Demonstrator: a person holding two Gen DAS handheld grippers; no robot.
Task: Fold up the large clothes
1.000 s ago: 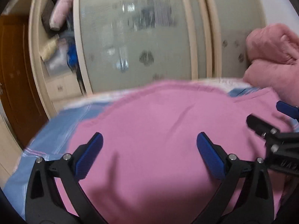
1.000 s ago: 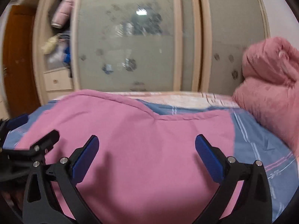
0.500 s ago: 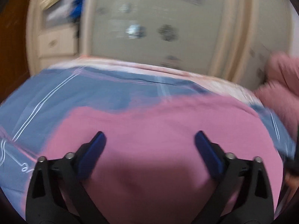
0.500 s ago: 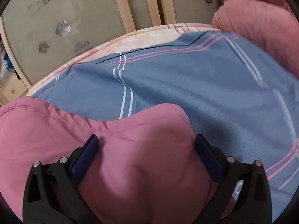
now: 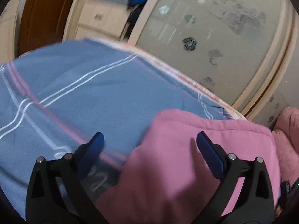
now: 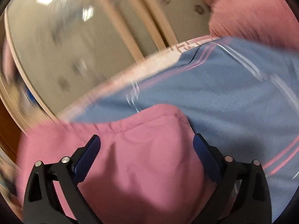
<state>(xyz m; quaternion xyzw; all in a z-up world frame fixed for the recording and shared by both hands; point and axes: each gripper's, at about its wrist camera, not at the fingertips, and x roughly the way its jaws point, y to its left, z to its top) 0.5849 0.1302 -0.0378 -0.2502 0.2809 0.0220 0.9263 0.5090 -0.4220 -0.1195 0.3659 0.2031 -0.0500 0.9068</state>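
A large pink garment (image 5: 186, 158) lies on the blue striped bed sheet (image 5: 84, 93). My left gripper (image 5: 149, 136) hovers over its left edge, jaws opening wide. Cloth lies under the right finger and bare sheet under the left, and the pads press on nothing. In the right wrist view the garment's seamed right corner (image 6: 145, 158) bulges up between the fingers of my right gripper (image 6: 146, 138). That gripper stands open and its pads are not squeezing the cloth. The sheet (image 6: 224, 102) stretches away to the right.
A rumpled pink quilt (image 5: 287, 130) (image 6: 252, 13) is heaped at the head of the bed. Frosted wardrobe doors (image 5: 214, 28) (image 6: 74, 46) with cream frames stand just beyond the bed's far edge. A brown wooden door (image 5: 43, 15) and open shelves with clothes are at the far left.
Both grippers have dropped toward the bed and rolled, moving apart to opposite ends of the pink garment. The left view now shows bare sheet beside the garment. The right gripper has left the left view.
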